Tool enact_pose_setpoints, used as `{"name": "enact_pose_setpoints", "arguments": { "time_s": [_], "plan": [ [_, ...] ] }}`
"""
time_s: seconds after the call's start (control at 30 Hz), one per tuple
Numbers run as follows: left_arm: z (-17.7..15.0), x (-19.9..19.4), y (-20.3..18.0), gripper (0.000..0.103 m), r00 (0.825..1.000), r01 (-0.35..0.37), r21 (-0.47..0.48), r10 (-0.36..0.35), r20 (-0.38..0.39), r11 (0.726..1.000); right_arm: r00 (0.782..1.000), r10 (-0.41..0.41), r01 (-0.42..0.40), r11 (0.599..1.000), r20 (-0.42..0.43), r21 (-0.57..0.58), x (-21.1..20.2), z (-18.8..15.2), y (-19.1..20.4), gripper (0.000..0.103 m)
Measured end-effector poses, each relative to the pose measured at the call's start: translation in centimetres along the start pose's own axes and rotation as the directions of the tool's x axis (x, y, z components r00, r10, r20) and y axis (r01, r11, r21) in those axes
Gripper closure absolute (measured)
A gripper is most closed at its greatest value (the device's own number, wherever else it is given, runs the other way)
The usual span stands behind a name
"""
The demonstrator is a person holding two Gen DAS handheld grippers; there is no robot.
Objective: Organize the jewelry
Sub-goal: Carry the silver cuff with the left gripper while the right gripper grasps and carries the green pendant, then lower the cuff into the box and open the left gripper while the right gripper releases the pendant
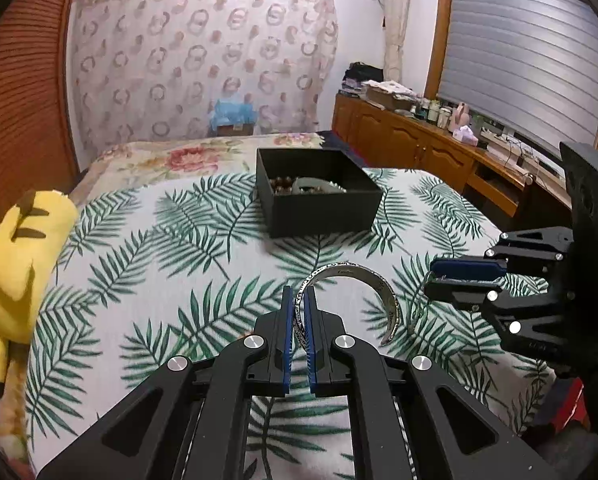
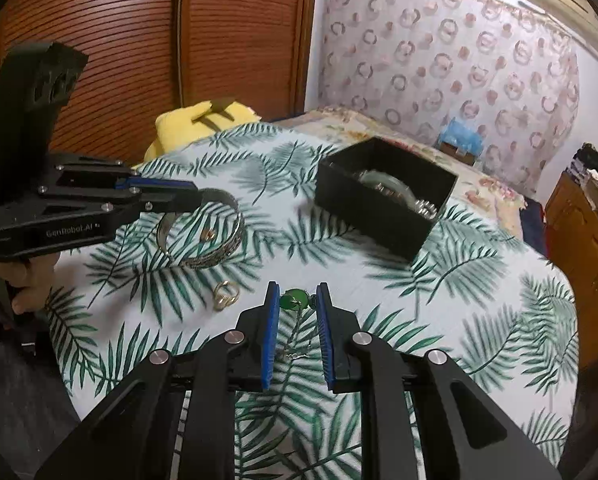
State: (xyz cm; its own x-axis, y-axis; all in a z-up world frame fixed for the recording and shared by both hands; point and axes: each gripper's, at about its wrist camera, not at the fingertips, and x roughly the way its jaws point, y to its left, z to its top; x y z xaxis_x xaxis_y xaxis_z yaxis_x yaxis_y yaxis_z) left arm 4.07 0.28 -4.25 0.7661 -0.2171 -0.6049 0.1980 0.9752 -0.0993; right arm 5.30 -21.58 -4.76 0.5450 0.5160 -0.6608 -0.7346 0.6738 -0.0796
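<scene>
My left gripper [image 1: 298, 300] is shut on a silver cuff bracelet [image 1: 363, 280] and holds it just above the leaf-print bedspread; it also shows in the right wrist view [image 2: 195, 196] with the cuff [image 2: 165, 232]. A black open box [image 1: 319, 192] with beads and a bangle inside stands beyond it, also seen in the right wrist view [image 2: 383, 196]. My right gripper [image 2: 298, 300] is open around a green pendant [image 2: 293, 299] on a thin chain. A second patterned silver bangle [image 2: 219, 252], a gold ring [image 2: 225, 294] and a small ring [image 2: 207, 234] lie on the bedspread.
A yellow plush toy [image 1: 19, 264] lies at the bed's left edge by a wooden louvred wardrobe [image 2: 139, 40]. A wooden cabinet [image 1: 419, 136] with clutter runs along the right wall. A patterned curtain [image 1: 203, 52] hangs behind the bed.
</scene>
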Motion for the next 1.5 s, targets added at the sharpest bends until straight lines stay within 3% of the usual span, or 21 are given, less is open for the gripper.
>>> {"name": "enact_pose_setpoints", "arguments": {
  "time_s": [0.37, 0.83, 1.5],
  "plan": [
    [3.5, 0.8, -0.1, 0.099, 0.999, 0.001, 0.024, -0.002, 0.044, 1.000, 0.997, -0.045, 0.046, 0.999, 0.071, -0.014, -1.4, 4.2, -3.1, 0.083],
    [7.7, 4.0, 0.8, 0.099, 0.999, -0.010, 0.020, 0.009, 0.048, 1.000, 0.992, -0.051, 0.055, 0.998, 0.117, -0.030, 1.5, 9.9, -7.8, 0.083],
    [12.0, 8.3, 2.1, 0.098, 0.999, -0.027, 0.025, 0.026, 0.024, 0.999, 0.996, 0.019, -0.029, 0.994, 0.088, 0.107, 8.5, 9.4, -12.8, 0.081]
  ]
}}
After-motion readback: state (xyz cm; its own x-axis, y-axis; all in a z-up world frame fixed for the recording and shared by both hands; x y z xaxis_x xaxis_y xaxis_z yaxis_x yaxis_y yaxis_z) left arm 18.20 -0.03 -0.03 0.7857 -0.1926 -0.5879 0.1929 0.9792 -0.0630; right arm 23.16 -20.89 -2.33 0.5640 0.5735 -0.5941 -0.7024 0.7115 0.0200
